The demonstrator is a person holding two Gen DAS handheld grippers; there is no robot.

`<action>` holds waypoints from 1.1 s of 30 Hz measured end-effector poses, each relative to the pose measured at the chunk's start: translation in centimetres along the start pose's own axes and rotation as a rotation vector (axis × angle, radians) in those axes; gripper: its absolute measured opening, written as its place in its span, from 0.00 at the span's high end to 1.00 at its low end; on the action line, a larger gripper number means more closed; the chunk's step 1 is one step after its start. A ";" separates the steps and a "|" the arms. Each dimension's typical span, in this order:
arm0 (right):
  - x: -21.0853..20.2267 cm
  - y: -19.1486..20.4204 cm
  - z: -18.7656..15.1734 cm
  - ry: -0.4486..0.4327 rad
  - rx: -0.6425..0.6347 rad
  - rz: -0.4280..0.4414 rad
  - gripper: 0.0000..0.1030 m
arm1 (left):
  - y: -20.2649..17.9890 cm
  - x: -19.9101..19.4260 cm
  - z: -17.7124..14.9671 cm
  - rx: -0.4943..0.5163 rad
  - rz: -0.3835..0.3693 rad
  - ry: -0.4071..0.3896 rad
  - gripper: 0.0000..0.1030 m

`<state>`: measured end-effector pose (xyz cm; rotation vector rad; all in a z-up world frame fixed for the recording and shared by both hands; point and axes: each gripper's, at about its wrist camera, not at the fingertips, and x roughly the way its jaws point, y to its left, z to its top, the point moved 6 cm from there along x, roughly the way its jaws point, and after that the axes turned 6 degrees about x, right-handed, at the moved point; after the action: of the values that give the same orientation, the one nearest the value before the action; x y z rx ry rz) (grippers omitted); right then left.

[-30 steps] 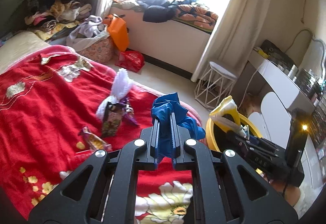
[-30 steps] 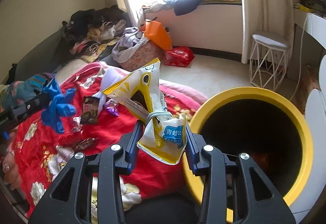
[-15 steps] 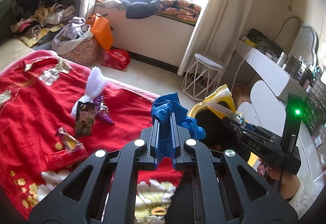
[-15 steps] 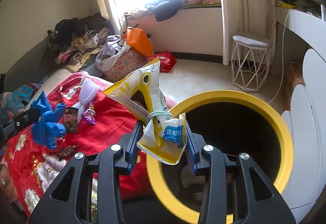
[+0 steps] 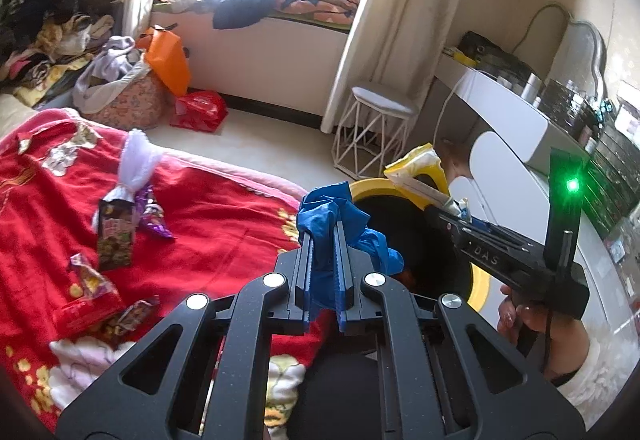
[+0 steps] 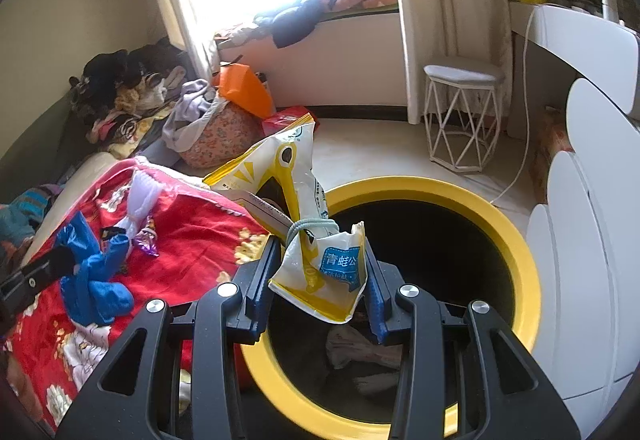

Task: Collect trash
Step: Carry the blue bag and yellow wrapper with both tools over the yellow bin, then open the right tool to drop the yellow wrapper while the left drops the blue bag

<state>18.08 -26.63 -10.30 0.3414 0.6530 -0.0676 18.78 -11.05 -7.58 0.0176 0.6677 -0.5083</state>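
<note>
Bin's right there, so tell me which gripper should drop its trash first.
Right. The right gripper holds the yellow-white bag directly above the yellow bin's opening; the left gripper with the blue glove sits at its near rim.

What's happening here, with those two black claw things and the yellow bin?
Someone is tidying trash off a bed with a handheld gripper in each hand. The right gripper is shut on a yellow and white snack bag, held over the mouth of the yellow bin. The left gripper is shut on a crumpled blue glove, close to the bin. More wrappers lie on the red blanket.
</note>
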 end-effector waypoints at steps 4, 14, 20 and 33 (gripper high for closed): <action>-0.1 -1.0 0.2 -0.006 0.020 -0.015 0.64 | -1.1 0.8 0.0 0.018 -0.020 0.009 0.95; 0.1 -3.8 0.6 -0.004 0.074 -0.066 0.64 | -3.6 3.0 -0.8 0.061 -0.065 0.051 0.95; 0.4 -5.9 0.5 0.011 0.111 -0.099 0.64 | -4.5 4.5 -1.3 0.070 -0.081 0.083 0.95; 1.1 -9.1 -0.3 0.057 0.160 -0.139 0.64 | -6.4 8.2 -2.5 0.084 -0.112 0.157 0.95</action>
<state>17.22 -35.07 -13.79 0.4530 0.7295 -0.2446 19.85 -19.88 -13.52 0.1004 0.8036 -0.6470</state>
